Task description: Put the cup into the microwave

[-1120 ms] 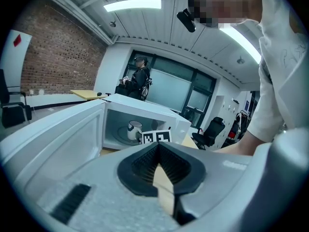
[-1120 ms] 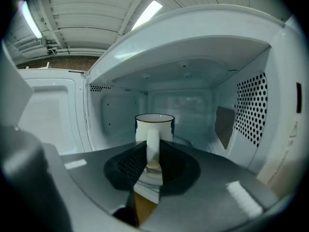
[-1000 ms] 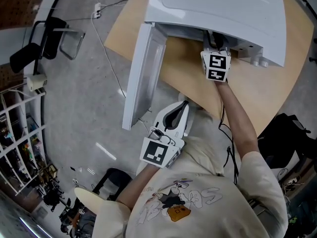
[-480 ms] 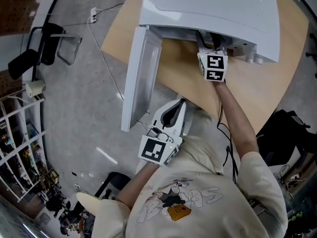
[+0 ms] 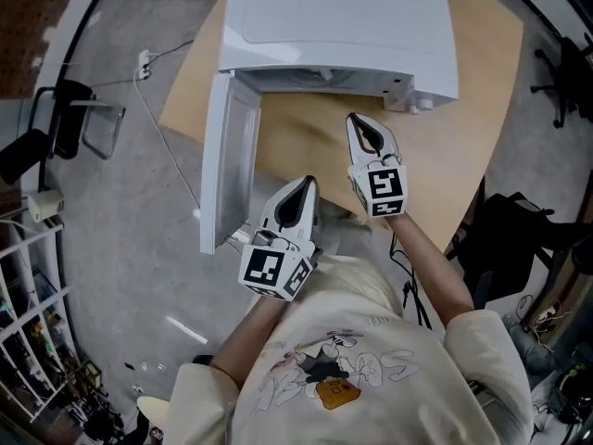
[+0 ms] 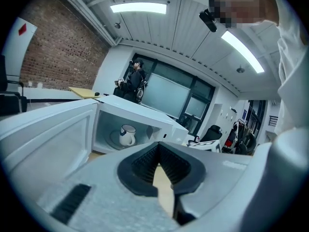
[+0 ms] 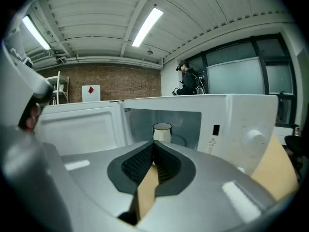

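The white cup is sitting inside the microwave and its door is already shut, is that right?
Not quite. The door is not shut: it stands swung wide open. The head view shows it sticking out from the microwave, and the left gripper view looks straight in at the white cup, which is sitting inside as you said.

place: office-lab | cues: brick wall; strip lights; glass partitions; office chair
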Demonstrator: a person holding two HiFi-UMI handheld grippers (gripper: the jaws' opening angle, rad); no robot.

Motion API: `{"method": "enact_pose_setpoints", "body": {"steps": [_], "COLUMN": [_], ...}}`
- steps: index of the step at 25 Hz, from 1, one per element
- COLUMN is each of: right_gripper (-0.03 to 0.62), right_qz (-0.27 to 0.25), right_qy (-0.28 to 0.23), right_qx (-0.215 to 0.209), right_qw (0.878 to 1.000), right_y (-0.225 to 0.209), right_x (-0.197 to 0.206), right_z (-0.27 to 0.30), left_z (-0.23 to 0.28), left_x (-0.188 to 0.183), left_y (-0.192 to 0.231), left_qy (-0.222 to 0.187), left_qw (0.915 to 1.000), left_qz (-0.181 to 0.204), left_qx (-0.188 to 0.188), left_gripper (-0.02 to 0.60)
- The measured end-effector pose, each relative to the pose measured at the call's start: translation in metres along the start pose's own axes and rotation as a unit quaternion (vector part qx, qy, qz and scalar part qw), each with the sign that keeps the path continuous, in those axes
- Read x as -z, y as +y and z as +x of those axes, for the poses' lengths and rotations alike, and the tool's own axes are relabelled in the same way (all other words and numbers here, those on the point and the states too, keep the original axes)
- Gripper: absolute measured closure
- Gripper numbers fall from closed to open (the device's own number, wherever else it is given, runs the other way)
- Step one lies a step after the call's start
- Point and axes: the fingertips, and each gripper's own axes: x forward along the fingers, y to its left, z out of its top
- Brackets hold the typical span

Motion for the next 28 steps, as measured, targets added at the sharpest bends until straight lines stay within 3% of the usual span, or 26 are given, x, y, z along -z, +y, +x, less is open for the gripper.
{"method": "enact_pose_setpoints", "body": {"steps": [6, 11, 28], "right_gripper": [0.589, 0.589, 0.589], "right_qz": [0.0, 0.034, 0.033], "right_qy": [0.016, 0.02, 0.03], "right_qx": [0.008, 0.019, 0.054], "right_qw": [1.0, 0.999, 0.998], "right_y": [0.015, 0.029, 0.014], "right_x": [-0.002, -0.004, 0.007], "right_z": [-0.093, -0.145, -0.195], "left_z": [0.01, 0.009, 0.018], "left_x": [0.008, 0.024, 0.033], "left_y": [-0.02, -0.037, -0.069], "left_qy": [-0.008, 0.007, 0.016], "left_qw": [0.9995, 0.9978, 0.9943], "left_qz": [0.01, 0.03, 0.048], "left_qx": [0.029, 0.06, 0.093], "left_gripper": [0.583, 0.583, 0.583]}}
